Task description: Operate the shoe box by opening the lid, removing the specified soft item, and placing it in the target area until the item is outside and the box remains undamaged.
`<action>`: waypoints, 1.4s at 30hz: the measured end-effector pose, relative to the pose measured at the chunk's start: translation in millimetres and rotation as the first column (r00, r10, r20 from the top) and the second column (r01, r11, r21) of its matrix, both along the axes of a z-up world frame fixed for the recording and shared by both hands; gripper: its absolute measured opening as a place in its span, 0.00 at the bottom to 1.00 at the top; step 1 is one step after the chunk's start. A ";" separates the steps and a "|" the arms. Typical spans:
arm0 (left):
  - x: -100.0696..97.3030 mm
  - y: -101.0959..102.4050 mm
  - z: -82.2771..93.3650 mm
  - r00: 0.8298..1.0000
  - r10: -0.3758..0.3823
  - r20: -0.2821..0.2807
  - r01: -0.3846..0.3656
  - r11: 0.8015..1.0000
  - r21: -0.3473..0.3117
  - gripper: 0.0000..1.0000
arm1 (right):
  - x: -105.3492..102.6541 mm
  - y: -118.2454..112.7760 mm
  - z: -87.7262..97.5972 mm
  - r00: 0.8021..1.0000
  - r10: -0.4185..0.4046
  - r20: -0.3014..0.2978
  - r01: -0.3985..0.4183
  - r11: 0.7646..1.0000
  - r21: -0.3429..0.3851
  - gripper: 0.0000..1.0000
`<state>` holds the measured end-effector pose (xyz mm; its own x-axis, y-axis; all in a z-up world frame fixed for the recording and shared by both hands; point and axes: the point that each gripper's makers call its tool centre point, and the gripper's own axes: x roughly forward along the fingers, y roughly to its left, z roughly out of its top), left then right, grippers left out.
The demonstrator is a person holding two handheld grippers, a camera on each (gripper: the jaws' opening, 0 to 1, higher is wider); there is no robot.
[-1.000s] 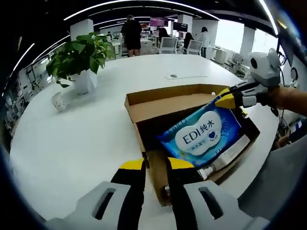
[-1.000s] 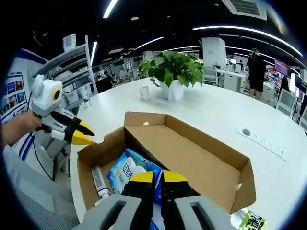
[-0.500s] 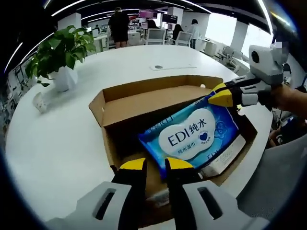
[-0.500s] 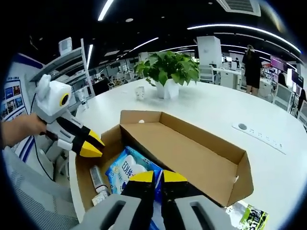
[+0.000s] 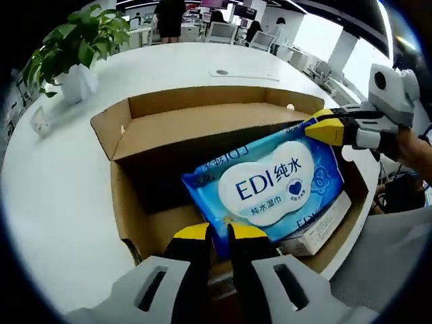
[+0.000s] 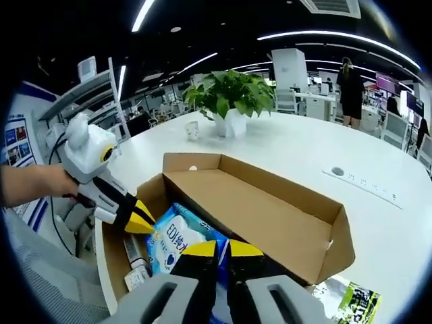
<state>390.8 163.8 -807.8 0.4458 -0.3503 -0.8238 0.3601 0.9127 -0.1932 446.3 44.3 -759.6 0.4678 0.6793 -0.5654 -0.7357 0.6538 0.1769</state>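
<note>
Blue and glossy, the wipes pack (image 5: 273,185) lay tilted in the open box (image 5: 128,125), centre-right of the left gripper view, its far end raised and its near end low by that view's own fingers. The right gripper (image 5: 317,128) came in from the upper right, its yellow fingers drawn narrow on the pack's top corner, apparently pinching it. The left gripper (image 5: 216,233) sat at the bottom centre, fingers nearly together at the pack's lower edge; whether they gripped it I could not tell. A tube and a small carton (image 5: 317,226) lay under the pack.

In the right gripper view the lid (image 6: 270,209) stood open toward the right, and the left gripper (image 6: 138,219) met the pack at lower left.

The risks, as I judged them: a corner pinch on slick film could slip or tear; the soft pack could sag and drag the carton out; a snag on the box wall could crease the cardboard on the white table (image 5: 61,182).
</note>
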 end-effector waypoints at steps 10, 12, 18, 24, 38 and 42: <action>-2.8 0.7 -4.5 1.000 0.014 -0.011 -0.014 1.000 -0.010 0.00 | -0.9 -0.5 -0.2 1.000 -0.005 -0.004 0.005 1.000 0.007 0.00; -3.1 0.4 -2.9 1.000 0.005 -0.003 -0.005 1.000 -0.007 0.00 | -2.0 -1.3 0.2 1.000 -0.004 -0.003 0.004 1.000 0.007 0.00; -5.0 -0.4 4.9 1.000 0.007 -0.001 -0.007 1.000 -0.015 0.00 | -4.5 -4.6 2.4 1.000 -0.008 -0.005 0.008 1.000 0.011 0.00; -6.3 -2.7 16.2 1.000 0.011 0.006 -0.011 0.999 -0.039 0.00 | -4.6 -8.9 7.4 1.000 -0.016 -0.002 0.016 1.000 0.021 0.00; -5.8 -15.6 48.6 0.999 -0.013 0.053 0.016 0.998 -0.065 0.00 | -3.7 -25.9 28.8 0.999 -0.039 0.016 0.038 0.998 0.051 0.00; -4.9 -22.2 60.8 0.997 -0.024 0.069 0.030 0.996 -0.084 0.00 | -3.0 -33.6 35.8 0.999 -0.050 0.020 0.049 0.997 0.061 0.00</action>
<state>385.9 141.6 -747.0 0.4892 -0.4301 -0.7587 0.3992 0.8839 -0.2437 443.3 10.7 -723.9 0.5133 0.6876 -0.5136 -0.7067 0.6782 0.2015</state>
